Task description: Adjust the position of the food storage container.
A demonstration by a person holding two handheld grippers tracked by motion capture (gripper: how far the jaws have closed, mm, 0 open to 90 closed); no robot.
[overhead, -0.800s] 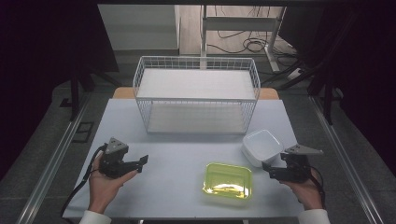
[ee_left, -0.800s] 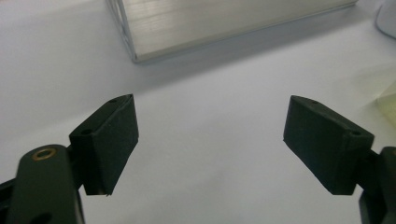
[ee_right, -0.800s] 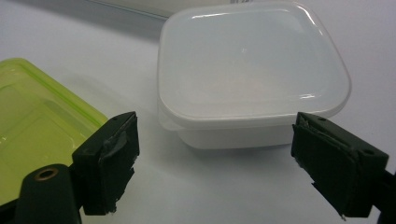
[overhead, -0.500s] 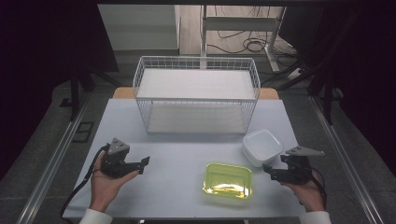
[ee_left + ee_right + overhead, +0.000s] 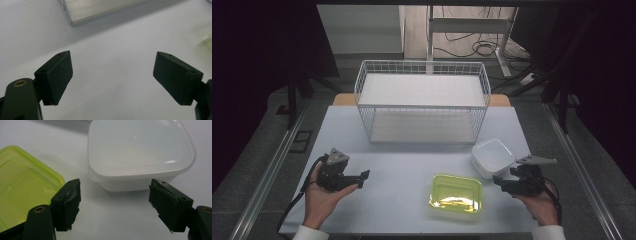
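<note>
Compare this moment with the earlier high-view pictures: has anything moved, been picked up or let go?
Nothing has visibly changed. The left claw and right claw rest open and empty in the person's hands near the table's front edge, as before. The green container, the white container and the wire basket sit where they were.

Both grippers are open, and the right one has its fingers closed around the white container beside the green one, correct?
Not quite. The right gripper is open but grips nothing: the right gripper view shows the white container ahead of its fingers, apart from them, beside the green container. The left gripper is open too.
</note>
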